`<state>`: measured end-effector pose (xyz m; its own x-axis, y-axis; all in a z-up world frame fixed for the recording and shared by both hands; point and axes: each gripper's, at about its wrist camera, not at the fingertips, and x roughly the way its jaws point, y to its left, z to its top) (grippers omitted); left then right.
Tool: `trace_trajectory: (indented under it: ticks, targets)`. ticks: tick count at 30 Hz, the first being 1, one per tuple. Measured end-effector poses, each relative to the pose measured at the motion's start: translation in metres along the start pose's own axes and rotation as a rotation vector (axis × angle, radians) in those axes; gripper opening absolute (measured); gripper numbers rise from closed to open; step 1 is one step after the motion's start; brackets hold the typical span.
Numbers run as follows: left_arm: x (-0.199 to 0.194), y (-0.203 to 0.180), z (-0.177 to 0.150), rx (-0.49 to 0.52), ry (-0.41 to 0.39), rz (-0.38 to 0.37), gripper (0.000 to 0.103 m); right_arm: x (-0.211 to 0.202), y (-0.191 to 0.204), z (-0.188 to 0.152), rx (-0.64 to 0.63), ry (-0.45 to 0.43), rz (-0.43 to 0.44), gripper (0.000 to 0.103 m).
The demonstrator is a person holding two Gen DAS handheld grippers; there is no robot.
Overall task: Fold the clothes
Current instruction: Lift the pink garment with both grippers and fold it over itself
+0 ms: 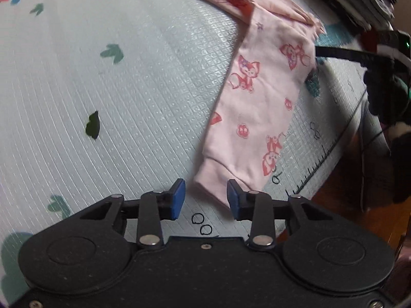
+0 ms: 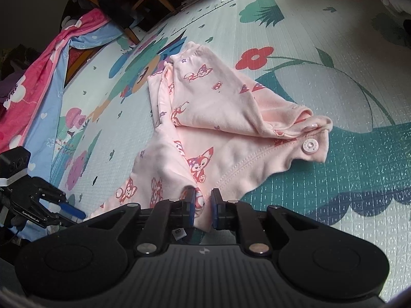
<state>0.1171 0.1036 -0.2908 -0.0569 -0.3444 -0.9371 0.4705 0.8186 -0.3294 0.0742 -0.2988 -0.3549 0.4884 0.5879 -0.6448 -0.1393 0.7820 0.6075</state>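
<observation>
Pink baby top (image 2: 226, 118) lies rumpled and half-folded on the play mat (image 2: 334, 192), one sleeve (image 1: 257, 118) stretched out flat toward the mat's ruler edge. Right gripper (image 2: 202, 206) has its jaws pinched on a bunched bit of fabric at the near edge, looks like the neckline by the size tag, hard to be sure. Left gripper (image 1: 206, 200) sits low at the sleeve cuff (image 1: 218, 184), jaws apart, nothing held. Cloth is thin, soft, floppy, light; it will sag and slide. Best holds: cuff band, stitched hem, snap (image 2: 310, 145) corner.
</observation>
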Motion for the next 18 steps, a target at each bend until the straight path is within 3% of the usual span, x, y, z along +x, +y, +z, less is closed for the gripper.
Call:
trace_trajectory:
  ticks: [6, 7, 12, 17, 18]
  targets:
    - [0.007, 0.003, 0.002, -0.144, -0.023, -0.023, 0.021, 0.001, 0.004, -0.001, -0.033, -0.007, -0.018, 0.015]
    - [0.006, 0.006, 0.001, -0.173, -0.030, -0.020, 0.003, 0.001, 0.005, -0.001, -0.039, -0.008, -0.020, 0.015]
    - [-0.010, 0.001, 0.017, -0.183, -0.052, -0.119, 0.003, 0.001, 0.009, -0.002, -0.079, -0.008, -0.032, 0.015]
    - [-0.050, -0.026, 0.075, -0.133, -0.184, -0.230, 0.003, 0.000, 0.013, -0.002, -0.111, -0.008, -0.034, 0.018]
    - [-0.058, -0.032, 0.090, -0.127, -0.220, -0.257, 0.003, -0.001, 0.014, -0.002, -0.118, -0.008, -0.033, 0.024]
